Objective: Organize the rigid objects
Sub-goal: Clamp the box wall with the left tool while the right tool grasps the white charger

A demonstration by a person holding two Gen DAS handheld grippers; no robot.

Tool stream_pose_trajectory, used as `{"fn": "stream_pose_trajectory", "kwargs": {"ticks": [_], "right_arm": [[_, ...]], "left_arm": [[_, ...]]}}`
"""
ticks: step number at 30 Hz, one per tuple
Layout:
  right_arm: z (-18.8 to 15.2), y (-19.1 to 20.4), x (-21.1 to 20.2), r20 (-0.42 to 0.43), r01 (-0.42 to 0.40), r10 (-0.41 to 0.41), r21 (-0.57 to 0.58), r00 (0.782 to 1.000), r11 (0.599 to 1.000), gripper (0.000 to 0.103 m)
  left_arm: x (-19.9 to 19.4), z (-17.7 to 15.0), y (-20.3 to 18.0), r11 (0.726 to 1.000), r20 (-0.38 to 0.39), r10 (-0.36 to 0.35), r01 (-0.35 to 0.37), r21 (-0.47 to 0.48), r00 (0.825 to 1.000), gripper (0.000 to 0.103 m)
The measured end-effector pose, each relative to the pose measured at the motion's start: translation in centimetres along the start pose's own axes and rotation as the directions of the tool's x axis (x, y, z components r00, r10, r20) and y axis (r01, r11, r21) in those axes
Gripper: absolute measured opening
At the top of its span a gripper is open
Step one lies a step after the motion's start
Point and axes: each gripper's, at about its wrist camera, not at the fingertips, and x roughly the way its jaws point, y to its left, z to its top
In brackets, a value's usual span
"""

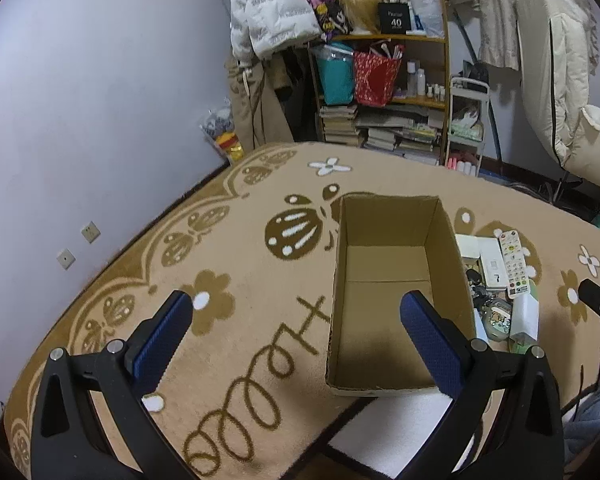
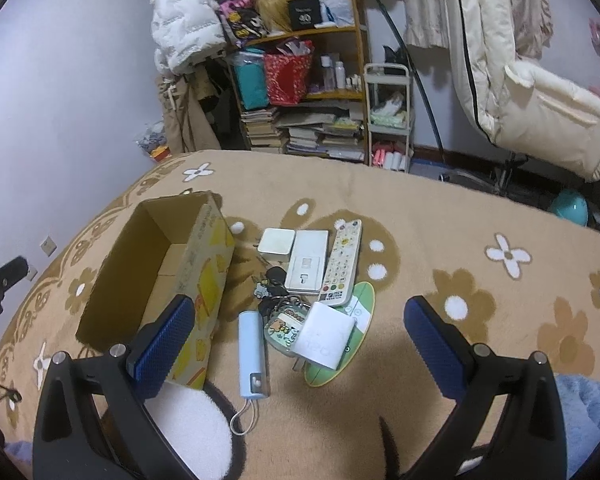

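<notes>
An empty cardboard box (image 1: 388,300) (image 2: 148,264) stands open on the patterned rug. Right of it lies a cluster of small items: a white remote (image 2: 342,262) (image 1: 513,264), a flat white device (image 2: 307,262), a white charger cube (image 2: 275,245), a white adapter (image 2: 325,334), a light blue power bank (image 2: 253,354), keys with a keychain (image 2: 278,312) and a green oval card (image 2: 360,312). My left gripper (image 1: 296,312) hovers open over the box's near left side. My right gripper (image 2: 298,316) hovers open above the cluster, holding nothing.
A cluttered shelf (image 1: 384,92) with books and bags stands beyond the rug, beside a small white cart (image 2: 390,120). Coats hang at the back, and a padded chair (image 2: 540,112) is at the right. A bare wall (image 1: 80,100) runs along the left.
</notes>
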Motion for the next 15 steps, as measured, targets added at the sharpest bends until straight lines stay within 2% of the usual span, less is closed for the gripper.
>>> {"fn": "stream_pose_trajectory", "kwargs": {"ticks": [5, 10, 13, 15], "right_arm": [[0.0, -1.1, 2.8, -0.066, 0.013, -0.009, 0.073, 0.998, 0.997, 0.103], [-0.3, -1.5, 5.0, -0.126, 0.034, -0.024, 0.08, 0.992, 0.996, 0.103], [-0.5, -1.6, 6.3, -0.153, 0.039, -0.026, 0.081, 0.988, 0.996, 0.103], [-0.6, -1.5, 7.2, -0.172, 0.035, -0.021, 0.083, 0.985, 0.996, 0.103]], "left_arm": [[2.2, 0.4, -0.4, 1.0, -0.041, 0.022, -0.022, -0.002, 0.999, 0.103], [4.6, 0.8, -1.0, 1.0, -0.091, 0.021, -0.02, 0.015, 0.996, 0.103], [6.2, 0.8, -1.1, 0.999, -0.14, -0.038, 0.04, 0.007, 0.989, 0.103], [7.2, 0.6, -1.2, 1.0, -0.163, -0.022, 0.025, 0.017, 0.986, 0.103]]}}
